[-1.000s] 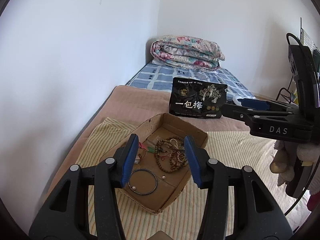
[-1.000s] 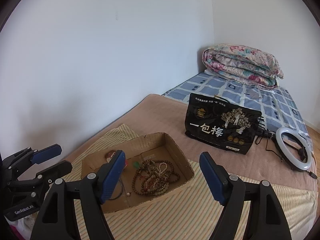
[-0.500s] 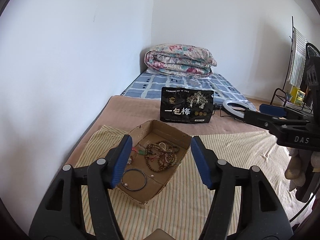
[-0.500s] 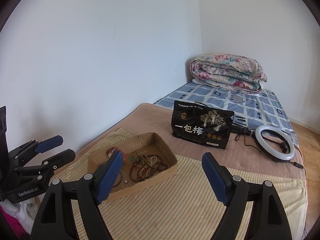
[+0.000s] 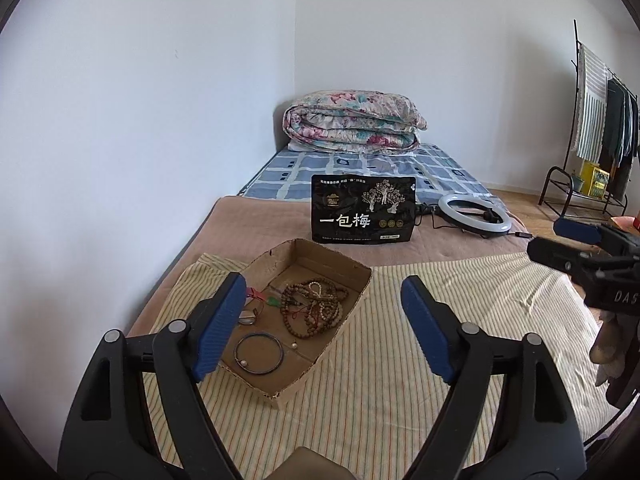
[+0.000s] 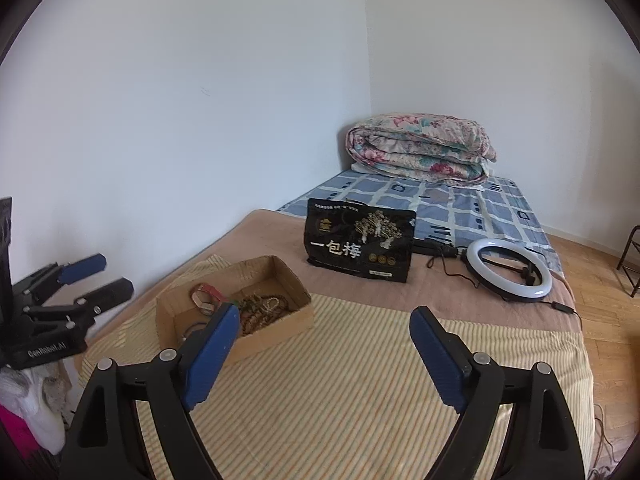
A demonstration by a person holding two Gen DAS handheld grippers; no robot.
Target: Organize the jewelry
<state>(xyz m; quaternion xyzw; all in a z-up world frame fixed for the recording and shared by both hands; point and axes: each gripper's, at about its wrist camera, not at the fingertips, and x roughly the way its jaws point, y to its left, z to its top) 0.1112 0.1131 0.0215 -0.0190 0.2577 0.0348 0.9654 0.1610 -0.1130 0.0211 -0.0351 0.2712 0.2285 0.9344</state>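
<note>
White walls meet in a corner behind a long bed that fills most of what we see. At its far end a folded floral quilt sits on a blue checked sheet. Nearer to us the bed is covered by a plain tan blanket, and over that a cream cloth with thin stripes.

On the striped cloth lies a shallow brown cardboard tray, and all the jewelry we can see is inside it: a tangle of brown wooden bead strands, a thin dark bangle lying flat at the near end, one small loose bead, and some red and green bits that are partly hidden behind a gripper finger.

Behind the tray, a black pouch printed with white Chinese characters stands upright on the tan blanket. Just beside it a white ring light with a black cable lies flat.

We hold both grippers above the striped cloth. Our left gripper has its blue-padded jaws opening wide, with nothing between them. Our right gripper is likewise opening and empty. Neither touches the tray.

At the far right, a black metal clothes rack holds hanging garments.
</note>
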